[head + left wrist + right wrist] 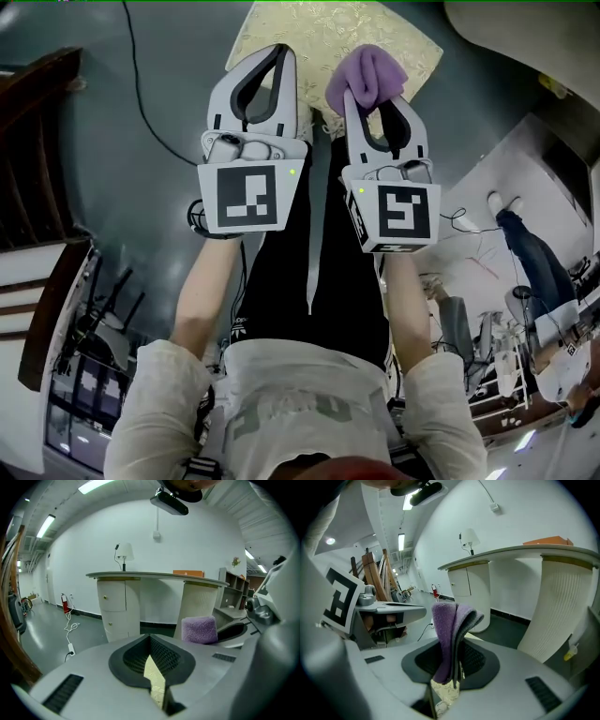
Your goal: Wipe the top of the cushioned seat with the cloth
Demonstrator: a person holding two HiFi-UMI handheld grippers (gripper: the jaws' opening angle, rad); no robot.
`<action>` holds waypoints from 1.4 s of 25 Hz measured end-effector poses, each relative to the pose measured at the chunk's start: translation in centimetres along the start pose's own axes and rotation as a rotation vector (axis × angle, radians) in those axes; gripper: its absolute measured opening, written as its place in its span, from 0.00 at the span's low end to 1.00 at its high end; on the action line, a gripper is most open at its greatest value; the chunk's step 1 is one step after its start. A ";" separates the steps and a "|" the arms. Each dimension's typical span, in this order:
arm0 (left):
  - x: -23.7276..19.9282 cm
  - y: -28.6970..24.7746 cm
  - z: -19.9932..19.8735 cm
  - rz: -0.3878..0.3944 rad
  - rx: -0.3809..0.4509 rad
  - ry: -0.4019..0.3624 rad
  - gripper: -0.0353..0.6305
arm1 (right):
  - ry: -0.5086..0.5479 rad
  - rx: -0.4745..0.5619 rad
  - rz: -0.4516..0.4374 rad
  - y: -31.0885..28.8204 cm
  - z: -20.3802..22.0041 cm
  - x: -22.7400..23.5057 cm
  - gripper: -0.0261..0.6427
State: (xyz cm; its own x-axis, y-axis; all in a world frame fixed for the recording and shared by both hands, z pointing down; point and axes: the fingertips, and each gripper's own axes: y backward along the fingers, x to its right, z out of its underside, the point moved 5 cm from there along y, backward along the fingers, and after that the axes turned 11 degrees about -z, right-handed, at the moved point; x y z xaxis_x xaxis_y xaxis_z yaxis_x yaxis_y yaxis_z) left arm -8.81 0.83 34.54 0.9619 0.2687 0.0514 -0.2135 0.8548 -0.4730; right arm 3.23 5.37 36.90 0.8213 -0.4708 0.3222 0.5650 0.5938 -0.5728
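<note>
Seat [323, 33] partly hidden, right tongs [375, 99] gripping cloth [367, 73]

Almost no text can be read. Far behind the jaws, the person's black shorts [347, 291] carry a small white emblem [246, 326] with a line of tiny letters under it, too small to read. The white shirt [309, 370] has big grey letters [323, 408], but folds break them and I cannot tell the word. Just behind the jaws of the left gripper [282, 51] and the right gripper [370, 94], the left cube [246, 197] and the right cube [401, 212] each show a black-and-white square marker, a pattern without letters or numbers.
</note>
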 end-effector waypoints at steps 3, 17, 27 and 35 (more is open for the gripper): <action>-1.3 0.6 -0.5 -0.003 0.011 -0.012 0.06 | -0.010 0.007 0.009 -0.2 -0.4 -1.0 0.18; -3.8 0.1 -0.2 -0.054 0.025 0.004 0.06 | -0.140 -0.090 -0.102 -6.7 -1.3 0.0 0.18; -5.4 -1.8 0.9 -0.067 -0.023 0.018 0.06 | -0.479 -0.223 -0.260 -19.7 -2.2 4.3 0.18; -5.0 -4.3 0.5 -0.040 -0.041 -0.012 0.06 | -0.601 -0.280 -0.275 -24.6 -2.4 6.6 0.18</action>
State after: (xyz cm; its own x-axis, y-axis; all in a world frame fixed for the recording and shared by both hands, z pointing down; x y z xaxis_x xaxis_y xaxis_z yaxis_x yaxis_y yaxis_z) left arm -12.76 -3.92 36.71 0.9674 0.2398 0.0814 -0.1672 0.8462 -0.5060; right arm -5.48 -13.96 51.30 0.5985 -0.0904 0.7960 0.7828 0.2773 -0.5571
